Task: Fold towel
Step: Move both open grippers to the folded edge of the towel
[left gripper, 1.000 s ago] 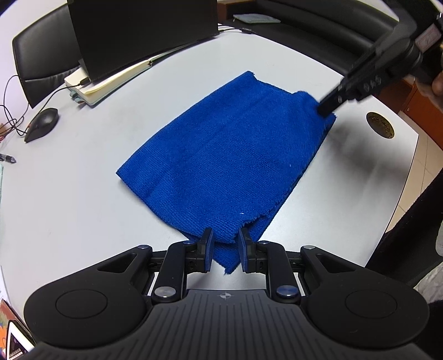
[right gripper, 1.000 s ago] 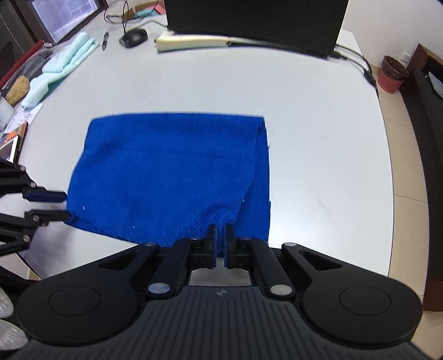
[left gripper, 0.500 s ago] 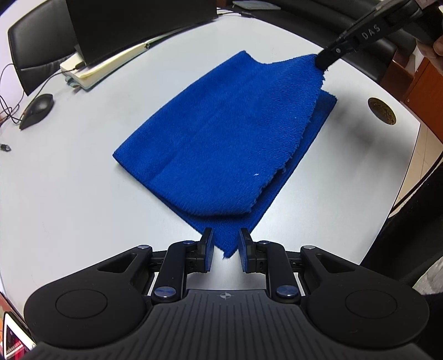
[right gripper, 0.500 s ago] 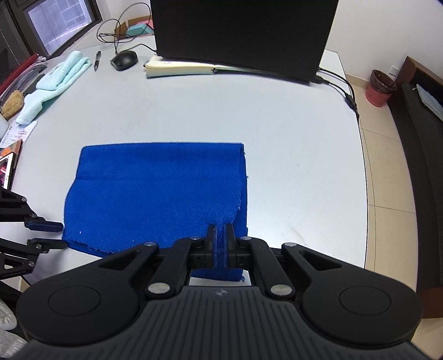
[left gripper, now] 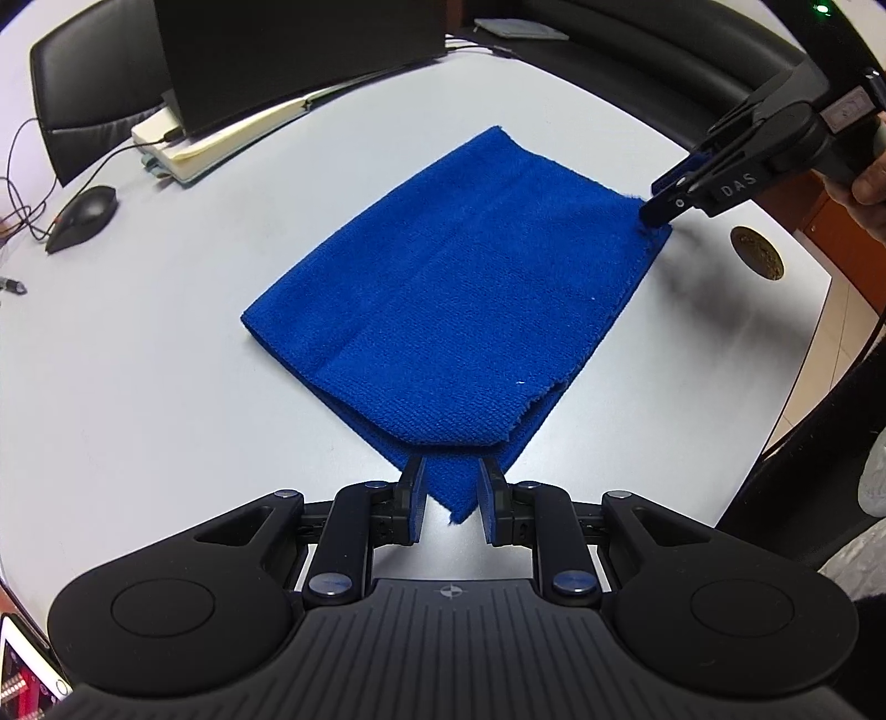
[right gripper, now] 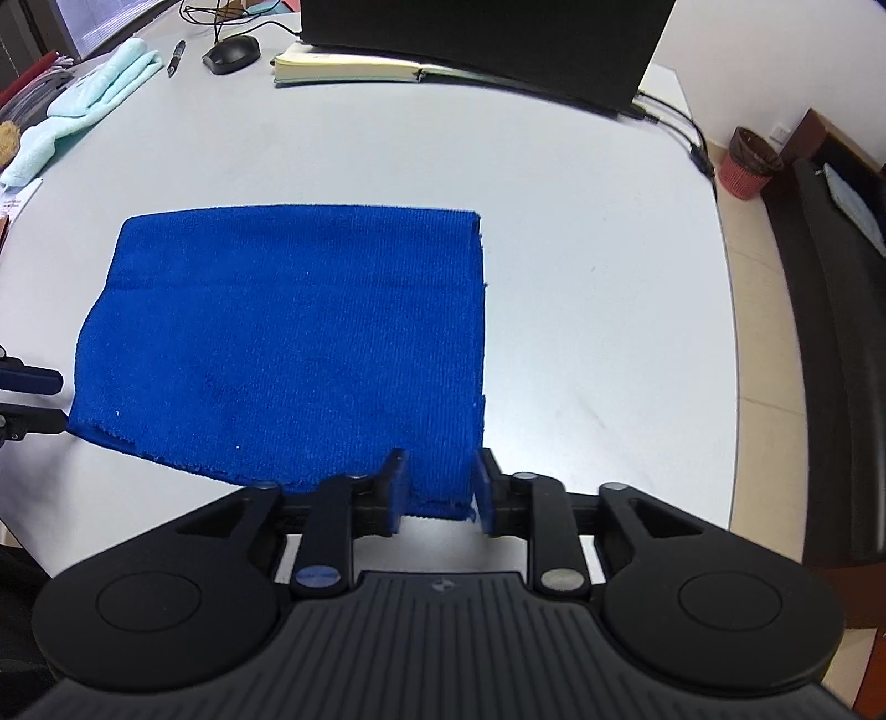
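Observation:
A blue towel (left gripper: 459, 299) lies folded in layers on the white table (left gripper: 138, 387); it also shows in the right wrist view (right gripper: 293, 338). My left gripper (left gripper: 451, 498) is open, its fingers either side of the towel's near corner. My right gripper (right gripper: 437, 490) is open, with the towel's other near corner lying between its fingers. The right gripper also shows in the left wrist view (left gripper: 662, 207) at the towel's far right corner. The left gripper's fingertips (right gripper: 33, 382) show at the towel's left edge.
A black monitor (right gripper: 487, 39), a notebook (right gripper: 343, 69), a mouse (right gripper: 230, 52), a pen (right gripper: 176, 55) and a light green cloth (right gripper: 83, 105) stand at the back of the table. A round brass insert (left gripper: 756, 255) sits near the table's right edge. A red bin (right gripper: 747, 160) stands on the floor.
My right gripper has lowered the lifted towel corner onto the table and opened. The top layer now lies flat. My left gripper has opened a little wider.

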### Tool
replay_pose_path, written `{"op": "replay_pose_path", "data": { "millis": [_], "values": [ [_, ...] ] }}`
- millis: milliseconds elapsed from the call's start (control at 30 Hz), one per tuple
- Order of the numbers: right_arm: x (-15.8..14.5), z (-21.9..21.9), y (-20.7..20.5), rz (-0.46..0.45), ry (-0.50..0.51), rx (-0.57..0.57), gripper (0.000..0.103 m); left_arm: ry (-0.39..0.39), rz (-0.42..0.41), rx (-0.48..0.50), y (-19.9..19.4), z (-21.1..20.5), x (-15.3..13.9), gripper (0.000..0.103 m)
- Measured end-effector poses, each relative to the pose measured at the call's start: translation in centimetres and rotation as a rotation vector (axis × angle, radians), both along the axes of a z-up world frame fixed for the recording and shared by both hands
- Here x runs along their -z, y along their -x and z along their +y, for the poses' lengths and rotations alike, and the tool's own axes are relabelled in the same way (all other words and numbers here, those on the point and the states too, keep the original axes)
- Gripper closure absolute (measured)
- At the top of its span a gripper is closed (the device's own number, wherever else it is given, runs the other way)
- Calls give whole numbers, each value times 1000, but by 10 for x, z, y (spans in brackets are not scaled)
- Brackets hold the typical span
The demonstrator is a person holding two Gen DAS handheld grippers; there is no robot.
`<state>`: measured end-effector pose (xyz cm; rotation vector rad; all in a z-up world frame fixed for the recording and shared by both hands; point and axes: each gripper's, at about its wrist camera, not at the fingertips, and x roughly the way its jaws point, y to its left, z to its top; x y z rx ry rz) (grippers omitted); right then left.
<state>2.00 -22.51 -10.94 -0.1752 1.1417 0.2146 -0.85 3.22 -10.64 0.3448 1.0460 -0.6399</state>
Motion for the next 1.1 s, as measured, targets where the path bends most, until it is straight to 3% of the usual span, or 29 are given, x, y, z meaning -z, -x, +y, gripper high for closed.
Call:
{"op": "replay_pose_path", "data": {
  "millis": [400,733,1100],
  "values": [
    [-2,7,0,0,-3,-48,72,101,74,-133,-27,14,-1,79],
    [-2,15,-3,8,-11,-71,72,121,141,-178,-39,20,8,79],
    [0,17,-2,22,-13,-68,72,188,213,-232,-50,25,14,66]
  ]
}}
